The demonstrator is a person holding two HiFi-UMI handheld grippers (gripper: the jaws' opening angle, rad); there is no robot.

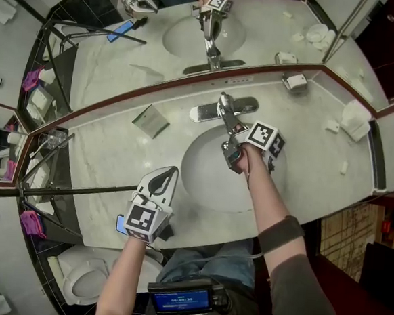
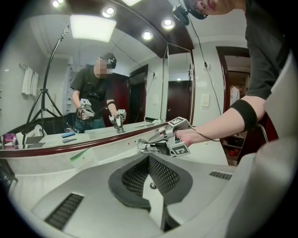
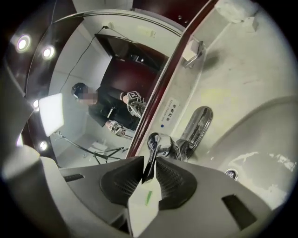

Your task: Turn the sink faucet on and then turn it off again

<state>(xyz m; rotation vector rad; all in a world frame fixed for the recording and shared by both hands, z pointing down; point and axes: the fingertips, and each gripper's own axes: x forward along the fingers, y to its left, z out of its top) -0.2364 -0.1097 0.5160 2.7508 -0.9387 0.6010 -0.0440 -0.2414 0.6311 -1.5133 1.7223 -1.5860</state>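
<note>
Two jaws (right gripper (image 3: 150, 163)) pinch faucet handle (image 3: 154, 145) — chrome.

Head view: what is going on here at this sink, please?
A person works at a bathroom sink with a gripper in each hand. The right gripper is closed on the faucet lever, which stands between its jaws. The left gripper is shut and empty, held over the counter's front edge. No water is seen running from the spout.

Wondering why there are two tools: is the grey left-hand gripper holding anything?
No, the grey left gripper has its mesh-padded jaws shut together with nothing between them.
</note>
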